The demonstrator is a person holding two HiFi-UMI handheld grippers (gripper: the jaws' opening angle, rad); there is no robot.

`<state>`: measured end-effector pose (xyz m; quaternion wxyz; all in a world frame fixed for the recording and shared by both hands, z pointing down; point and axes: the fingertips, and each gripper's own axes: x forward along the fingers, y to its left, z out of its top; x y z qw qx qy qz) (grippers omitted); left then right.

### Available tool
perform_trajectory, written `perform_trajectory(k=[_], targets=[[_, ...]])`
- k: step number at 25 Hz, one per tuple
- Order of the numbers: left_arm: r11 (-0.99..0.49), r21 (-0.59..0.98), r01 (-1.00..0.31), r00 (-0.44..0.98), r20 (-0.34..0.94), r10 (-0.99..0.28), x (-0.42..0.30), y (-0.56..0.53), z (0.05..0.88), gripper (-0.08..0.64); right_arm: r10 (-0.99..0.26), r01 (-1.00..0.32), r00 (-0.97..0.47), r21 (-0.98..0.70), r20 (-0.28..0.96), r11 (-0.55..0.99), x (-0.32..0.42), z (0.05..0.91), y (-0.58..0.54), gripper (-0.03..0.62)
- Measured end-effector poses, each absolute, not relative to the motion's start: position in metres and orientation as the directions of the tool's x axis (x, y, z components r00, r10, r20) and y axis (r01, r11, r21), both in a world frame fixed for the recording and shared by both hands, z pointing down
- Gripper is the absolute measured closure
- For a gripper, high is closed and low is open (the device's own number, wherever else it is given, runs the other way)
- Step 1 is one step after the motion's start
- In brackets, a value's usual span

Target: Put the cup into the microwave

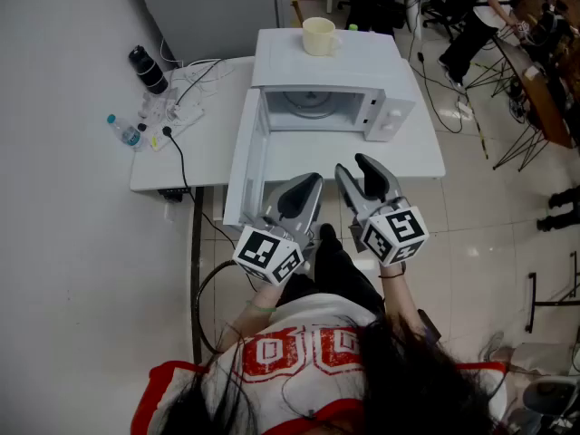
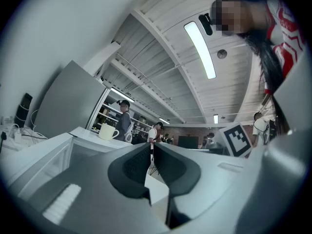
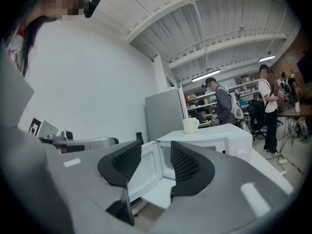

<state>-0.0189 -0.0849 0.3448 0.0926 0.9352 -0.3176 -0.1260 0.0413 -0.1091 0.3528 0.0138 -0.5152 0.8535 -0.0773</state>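
A cream cup stands on top of the white microwave, near its back edge. The microwave door hangs open to the left, and the glass plate inside is bare. Both grippers hover side by side in front of the open cavity, short of the table edge. My left gripper has its jaws together with nothing in them. My right gripper is open and holds nothing. In the left gripper view the cup sits far beyond the left gripper. In the right gripper view the cup shows above the right gripper.
On the white table, left of the microwave, lie a black flask, a small water bottle, a power strip and cables. People, chairs and stands fill the floor at the back right.
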Motion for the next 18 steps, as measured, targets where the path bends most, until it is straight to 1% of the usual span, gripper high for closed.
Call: perform_trajectory(k=[5, 9, 14, 18], targets=[[-0.762, 0.261, -0.592, 0.746, -0.182, -0.641, -0.019, -0.104, 0.341, 0.557, -0.873, -0.868, -0.485, -0.152, 0.052, 0.473, 0.052, 0.348, -0.141, 0.414], [-0.748, 0.263, -0.609, 0.726, -0.195, -0.66, -0.016, -0.124, 0.337, 0.557, -0.866, -0.865, -0.496, -0.116, 0.059, 0.487, 0.063, 0.345, -0.175, 0.399], [-0.727, 0.24, -0.643, 0.705, -0.186, -0.684, -0.005, -0.156, 0.338, 0.557, -0.85, -0.852, -0.521, -0.093, 0.073, 0.515, 0.079, 0.347, -0.221, 0.394], [-0.691, 0.234, -0.684, 0.666, -0.189, -0.722, -0.003, -0.183, 0.334, 0.557, -0.828, -0.829, -0.56, -0.029, 0.035, 0.559, 0.084, 0.334, -0.256, 0.389]])
